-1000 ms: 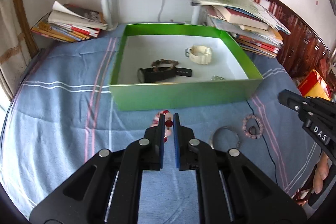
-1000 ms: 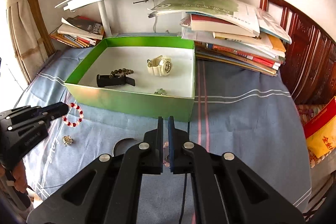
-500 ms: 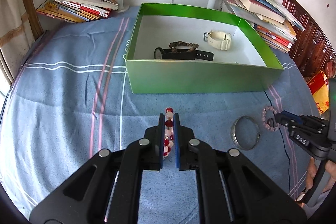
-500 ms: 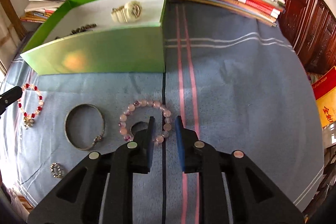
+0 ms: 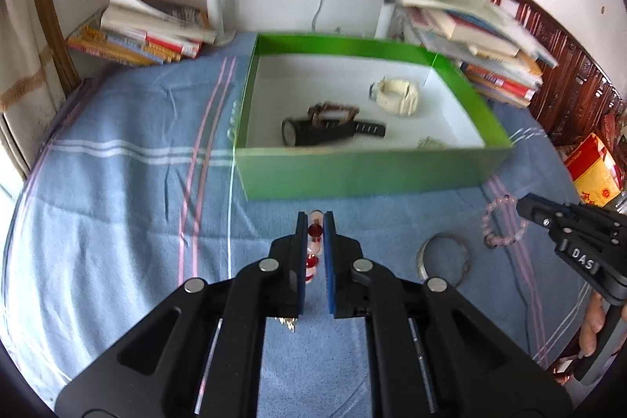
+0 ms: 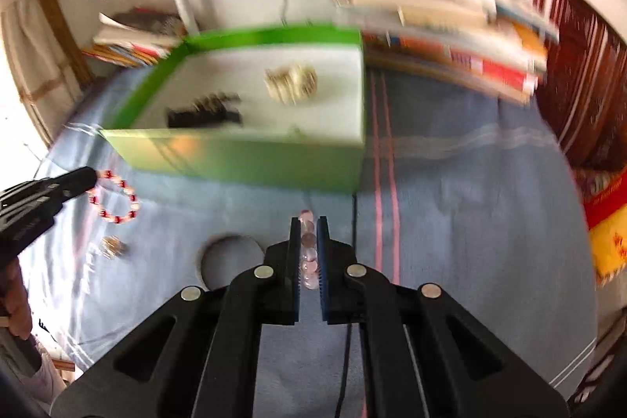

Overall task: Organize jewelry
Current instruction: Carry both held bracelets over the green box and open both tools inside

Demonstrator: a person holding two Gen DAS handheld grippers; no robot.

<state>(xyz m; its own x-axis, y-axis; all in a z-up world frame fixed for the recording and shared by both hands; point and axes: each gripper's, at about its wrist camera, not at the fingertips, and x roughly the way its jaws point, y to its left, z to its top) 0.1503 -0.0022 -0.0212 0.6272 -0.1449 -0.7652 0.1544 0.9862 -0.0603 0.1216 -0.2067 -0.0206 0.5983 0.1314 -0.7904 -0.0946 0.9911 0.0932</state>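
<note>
L gripper point(image 5: 314, 222): jaws pressed together on the red-and-white bead bracelet point(image 5: 313, 245). In the L wrist view only a few beads are seen between the blue pads; the rest is hidden by the fingers. In the R wrist view the same bracelet is seen as a full loop hanging from the L gripper tip, above the blue cloth point(image 5: 129, 183), in front of the green box point(image 5: 352, 175).

R gripper point(image 6: 308, 222): jaws pinched on the pink bead bracelet point(image 6: 308, 253). Jaws have just been closing, w/ the beads between them. Only the clamped part of the strand is visible in the R wrist view; in the L wrist view the loop is seen at the R gripper tip, partly covered by it.

Box contents: black watch point(image 5: 325, 132), brown bead bracelet point(image 5: 333, 110) lying on it, cream watch point(image 5: 395, 96). A small item at the near right inside corner is cut off by the wall; type cannot be told.

On the cloth: metal bangle point(image 5: 443, 257), near edge hidden behind the L gripper body. Small gold-coloured item point(image 6: 113, 246): too blurred to identify.

R wrist view is heavily motion-blurred; book stacks point(image 5: 145, 34) and box contents are hard to make out there. A hand is cut off at each frame's edge.
</note>
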